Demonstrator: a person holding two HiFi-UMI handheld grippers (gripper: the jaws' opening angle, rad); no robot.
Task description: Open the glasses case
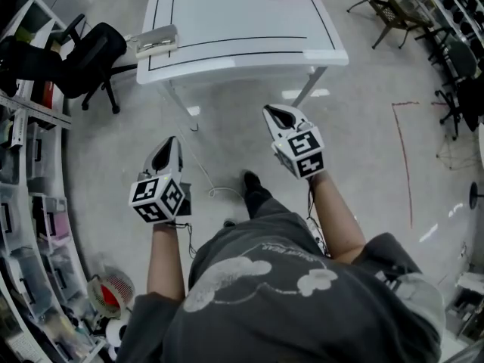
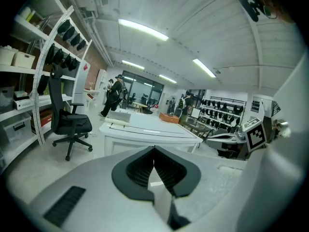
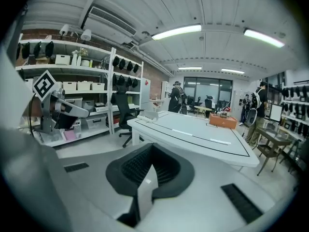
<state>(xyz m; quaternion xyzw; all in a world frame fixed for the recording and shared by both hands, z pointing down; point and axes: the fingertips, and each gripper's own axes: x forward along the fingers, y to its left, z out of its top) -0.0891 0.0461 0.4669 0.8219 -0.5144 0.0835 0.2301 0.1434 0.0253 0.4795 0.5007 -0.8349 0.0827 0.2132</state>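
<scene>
The glasses case (image 1: 156, 41) is a pale grey, oblong box with rounded corners. It lies flat on the white table (image 1: 242, 21), at the near left corner as the head view shows it. Its long side runs roughly across the table, slightly slanted, and its outer end reaches the left edge, perhaps just past it. A dark line along its length looks like the seam between lid and base, and the lid is down, so it is closed. In both gripper views it is only a small, low, pale block on that corner
</scene>
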